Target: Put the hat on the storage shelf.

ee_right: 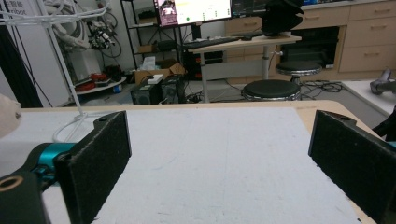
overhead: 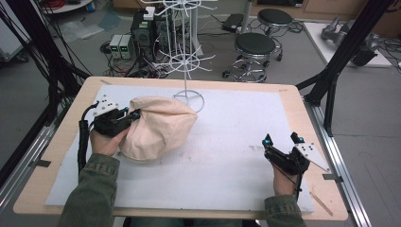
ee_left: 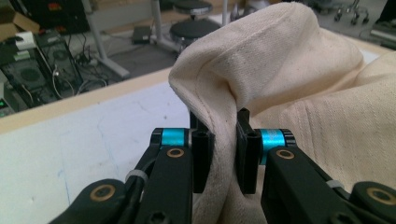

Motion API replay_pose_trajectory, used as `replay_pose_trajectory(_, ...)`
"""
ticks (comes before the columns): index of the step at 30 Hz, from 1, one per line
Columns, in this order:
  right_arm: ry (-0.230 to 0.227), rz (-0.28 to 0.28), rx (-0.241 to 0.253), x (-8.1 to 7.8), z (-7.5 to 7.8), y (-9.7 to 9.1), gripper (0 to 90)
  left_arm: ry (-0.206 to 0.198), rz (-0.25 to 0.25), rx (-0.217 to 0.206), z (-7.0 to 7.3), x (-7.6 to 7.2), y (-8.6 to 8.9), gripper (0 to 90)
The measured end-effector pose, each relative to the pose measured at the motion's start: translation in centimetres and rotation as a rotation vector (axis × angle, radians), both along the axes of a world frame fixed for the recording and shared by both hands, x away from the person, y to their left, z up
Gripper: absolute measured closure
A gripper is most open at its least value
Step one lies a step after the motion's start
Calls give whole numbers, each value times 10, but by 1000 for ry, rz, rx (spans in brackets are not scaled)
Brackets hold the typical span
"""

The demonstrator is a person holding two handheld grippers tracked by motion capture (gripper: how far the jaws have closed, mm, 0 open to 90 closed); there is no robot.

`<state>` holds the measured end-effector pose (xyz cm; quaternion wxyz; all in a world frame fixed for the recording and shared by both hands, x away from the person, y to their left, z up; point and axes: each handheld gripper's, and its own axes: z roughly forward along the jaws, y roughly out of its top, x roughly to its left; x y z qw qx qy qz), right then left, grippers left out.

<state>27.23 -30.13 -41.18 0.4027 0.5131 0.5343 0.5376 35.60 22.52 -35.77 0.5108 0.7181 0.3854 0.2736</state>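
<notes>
1. Your left gripper [ee_left: 219, 154] pinches the hat's [overhead: 158, 127] seamed edge, at the mat's [overhead: 227, 156] left.
2. Soft, light cloth: it will likely sag; that hem grips best.
3. Your right gripper [overhead: 283, 140] gapes wide, empty.

High view looks forward and down over the whole bench [overhead: 293, 101]. Left tool [ee_left: 224, 154] cam sits tight against cloth; right tool [ee_right: 219, 154] cam looks low across the bench, sharing its white mat [ee_right: 224, 149].
</notes>
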Motion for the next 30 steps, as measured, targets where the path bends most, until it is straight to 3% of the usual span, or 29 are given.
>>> replay_pose_trajectory(3, -1, 0, -1, 0, 0, 0, 49, -21, -2, -25, 4, -2, 3, 799)
replay_pose_trajectory(6, 2, -3, 6, 0, 0, 0, 49, -61, 18, -22, 8, -5, 6, 797)
replay_pose_trajectory(12, 0, 0, 4, 0, 0, 0, 49, -151, 28, -74, 19, -13, 11, 797)
replay_pose_trajectory(24, -1, -3, 6, 0, 0, -1, 49, -311, 37, -225, 51, -27, 18, 797)
replay_pose_trajectory(30, -3, -3, 5, 0, 0, -1, 49, -365, 19, -244, 62, -28, 15, 796)
